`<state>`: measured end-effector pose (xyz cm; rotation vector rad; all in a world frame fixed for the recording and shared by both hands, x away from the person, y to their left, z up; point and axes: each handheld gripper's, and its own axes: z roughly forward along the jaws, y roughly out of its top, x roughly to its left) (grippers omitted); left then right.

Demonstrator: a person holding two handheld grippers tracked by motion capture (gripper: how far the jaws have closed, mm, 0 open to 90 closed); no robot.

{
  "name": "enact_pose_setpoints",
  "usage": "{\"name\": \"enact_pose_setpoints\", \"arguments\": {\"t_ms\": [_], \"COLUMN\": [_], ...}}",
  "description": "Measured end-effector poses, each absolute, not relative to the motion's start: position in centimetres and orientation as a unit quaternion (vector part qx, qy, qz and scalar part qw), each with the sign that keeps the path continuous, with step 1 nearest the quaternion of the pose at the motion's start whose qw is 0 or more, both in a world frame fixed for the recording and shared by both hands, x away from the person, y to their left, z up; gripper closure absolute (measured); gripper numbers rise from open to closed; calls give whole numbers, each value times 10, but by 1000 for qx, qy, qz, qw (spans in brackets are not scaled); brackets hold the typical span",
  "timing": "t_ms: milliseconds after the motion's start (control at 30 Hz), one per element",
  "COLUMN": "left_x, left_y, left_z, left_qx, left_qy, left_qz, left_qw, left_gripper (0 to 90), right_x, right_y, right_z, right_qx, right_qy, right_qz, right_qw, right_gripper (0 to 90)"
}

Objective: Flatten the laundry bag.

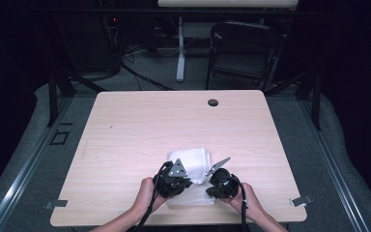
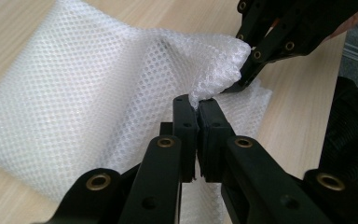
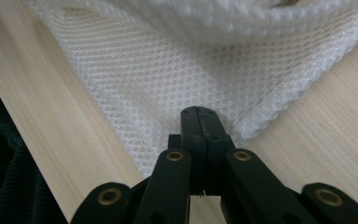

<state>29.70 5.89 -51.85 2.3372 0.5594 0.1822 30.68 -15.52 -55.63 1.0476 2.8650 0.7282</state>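
Observation:
A white mesh cloth (image 1: 189,158) lies folded near the front middle of the wooden table (image 1: 140,125). My left gripper (image 1: 189,180) is at the cloth's near edge. In the left gripper view its jaws (image 2: 196,103) are shut on a raised fold of the mesh (image 2: 98,93). My right gripper (image 1: 209,182) sits close beside it on the right, and its jaws (image 3: 199,113) are shut on a corner of the mesh (image 3: 168,74). The left gripper view also shows the right gripper (image 2: 248,63) pinching the same bunched fold from the far side.
A round cable hole (image 1: 213,102) sits near the table's far edge. Behind the table stand a dark folding chair (image 1: 244,48) and a white desk leg (image 1: 180,48). Metal clips (image 1: 301,200) are at the table's near corners.

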Motion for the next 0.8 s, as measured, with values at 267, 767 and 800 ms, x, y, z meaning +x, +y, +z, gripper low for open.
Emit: {"name": "enact_pose_setpoints", "arguments": {"t_ms": [267, 767, 800], "left_x": [295, 293, 293], "left_y": [70, 89, 91], "left_z": [-511, -501, -501], "left_qx": [899, 887, 884], "left_qy": [224, 241, 246], "left_qz": [79, 102, 102], "left_qw": [367, 381, 384], "left_gripper": [876, 876, 876], "right_x": [305, 301, 301], "right_y": [-153, -151, -151], "right_z": [-556, -554, -554], "right_qx": [334, 336, 336], "right_qy": [915, 917, 917], "right_qz": [228, 212, 212], "right_qw": [11, 25, 25], "right_gripper": [900, 900, 900]}}
